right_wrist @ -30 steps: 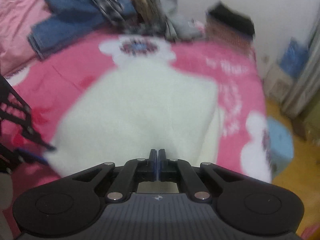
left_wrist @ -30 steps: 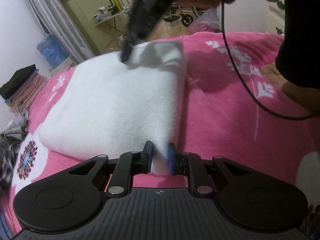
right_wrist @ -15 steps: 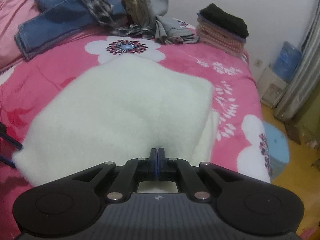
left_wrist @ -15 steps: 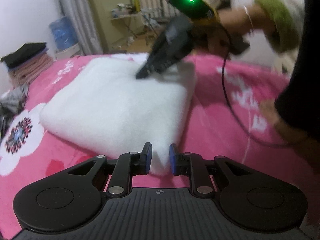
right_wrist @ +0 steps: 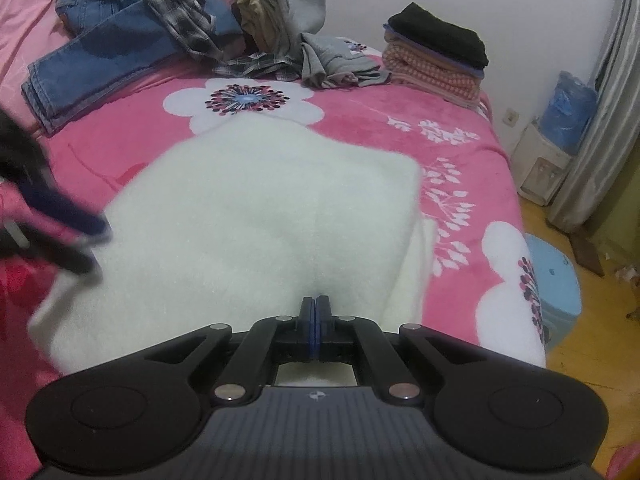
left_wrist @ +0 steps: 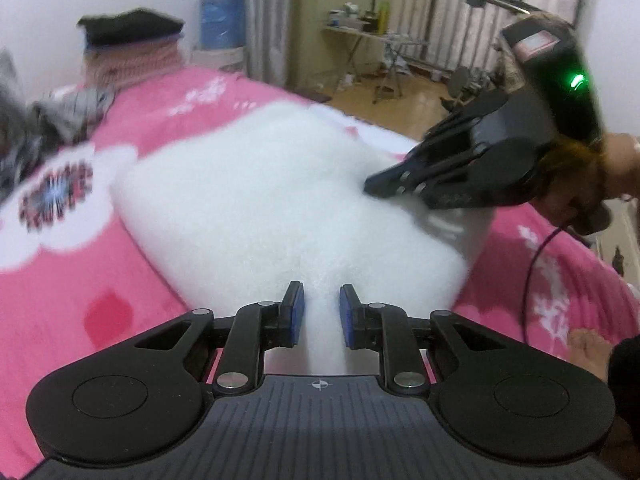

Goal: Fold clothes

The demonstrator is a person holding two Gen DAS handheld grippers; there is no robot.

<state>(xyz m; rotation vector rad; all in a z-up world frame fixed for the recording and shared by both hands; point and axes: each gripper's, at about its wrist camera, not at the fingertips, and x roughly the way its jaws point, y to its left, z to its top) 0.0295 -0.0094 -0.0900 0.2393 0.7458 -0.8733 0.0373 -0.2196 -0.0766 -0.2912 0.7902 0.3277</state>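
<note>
white fleece garment (right_wrist: pixel 256 216) folded flat on pink bedspread (right_wrist: pixel 460 128), left claw (left_wrist: pixel 322 316) spread, right claw (right_wrist: pixel 315 320) pinching its edge

A folded white fleece garment (right_wrist: pixel 260 216) is lying in the middle of the pink flowered blanket (right_wrist: pixel 460 168). Behind it in the right wrist view, blue denim jeans (right_wrist: pixel 96 60) are lying at the left, a heap of grey and plaid clothes (right_wrist: pixel 280 40) is sitting at centre, and a stack of folded garments (right_wrist: pixel 436 56) is sitting at the right.
</note>
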